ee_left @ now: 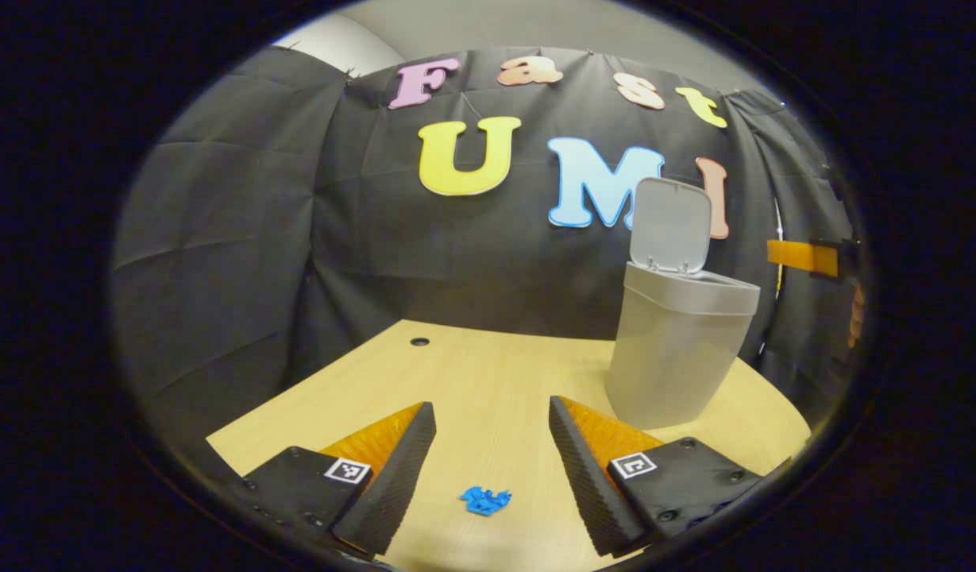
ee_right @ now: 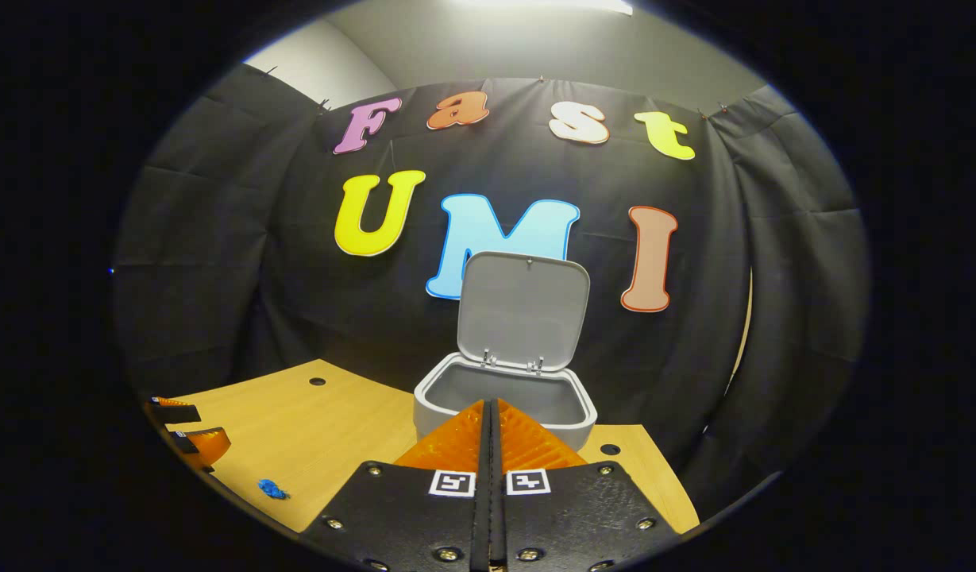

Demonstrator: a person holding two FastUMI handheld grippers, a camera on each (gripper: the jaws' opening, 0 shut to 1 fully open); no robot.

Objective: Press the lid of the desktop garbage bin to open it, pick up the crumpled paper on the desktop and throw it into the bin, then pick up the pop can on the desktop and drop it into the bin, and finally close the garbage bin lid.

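Left gripper view looks across a pale wooden table (ee_left: 472,373) toward one grey bin (ee_left: 678,349). This bin stands upright on the far right part of the table, its long axis vertical and its body narrowing toward the base. One lid (ee_left: 669,226) is hinged at the back edge and stands raised, nearly vertical, with its inner face toward the camera. Both fingers of the left gripper (ee_left: 491,469) are spread wide apart with nothing between them. One small blue crumpled paper (ee_left: 485,500) lies on the table below the gap between the fingers, touching neither; it is an irregular wad with no clear long axis. At the far right edge, part of the other gripper (ee_left: 809,258) shows well above the table, beside the bin.

Right gripper view looks from above the table at the same bin (ee_right: 503,401), straight ahead, its open mouth facing up and the lid (ee_right: 523,310) upright behind the opening. The right gripper (ee_right: 491,413) has its two fingers pressed together, holding nothing, tips pointing at the bin's front rim. The blue paper (ee_right: 271,489) lies far left on the table (ee_right: 329,429), near the fingers of the other gripper (ee_right: 187,433) at the left edge.
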